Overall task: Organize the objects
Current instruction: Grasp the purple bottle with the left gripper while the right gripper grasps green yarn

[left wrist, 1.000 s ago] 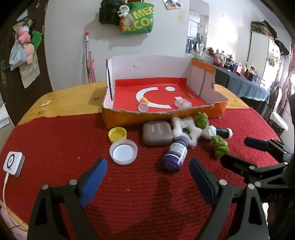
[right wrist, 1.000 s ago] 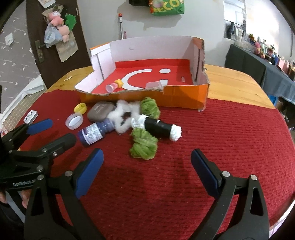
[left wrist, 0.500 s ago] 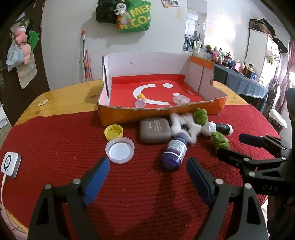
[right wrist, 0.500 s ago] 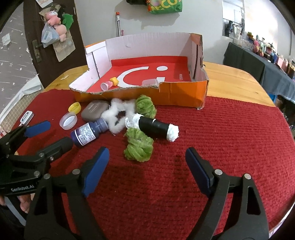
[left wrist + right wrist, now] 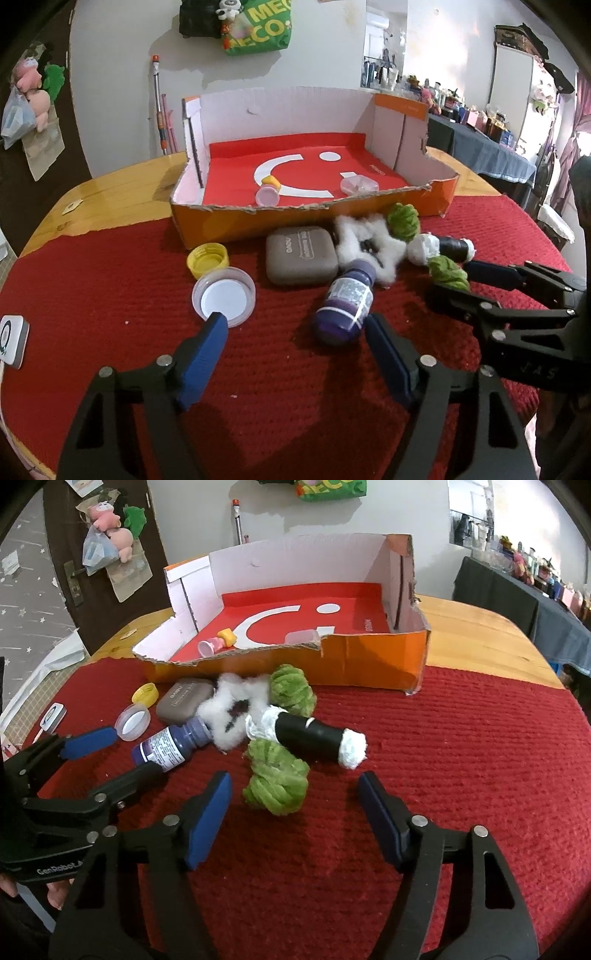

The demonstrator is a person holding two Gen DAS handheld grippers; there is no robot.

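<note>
Indoor light, moderately dim, warm cast. Brightest patch in left view: upper right, around the curtain (image 5: 580, 122) and pale wall, washed out to near white. Soft dark shadows fall on the red mat (image 5: 110, 295) beneath the black gripper arms, toward the camera. The wooden table (image 5: 122, 181) shows a mild sheen. White wall (image 5: 388, 509) in right view unevenly lit, with a grey shadow under the hanging green bag (image 5: 328, 487). Strong fisheye bending: straight box edges bow, corners go black. Centre reasonably sharp; far shelves and edge detail soft, grainy, slightly smeared.
</note>
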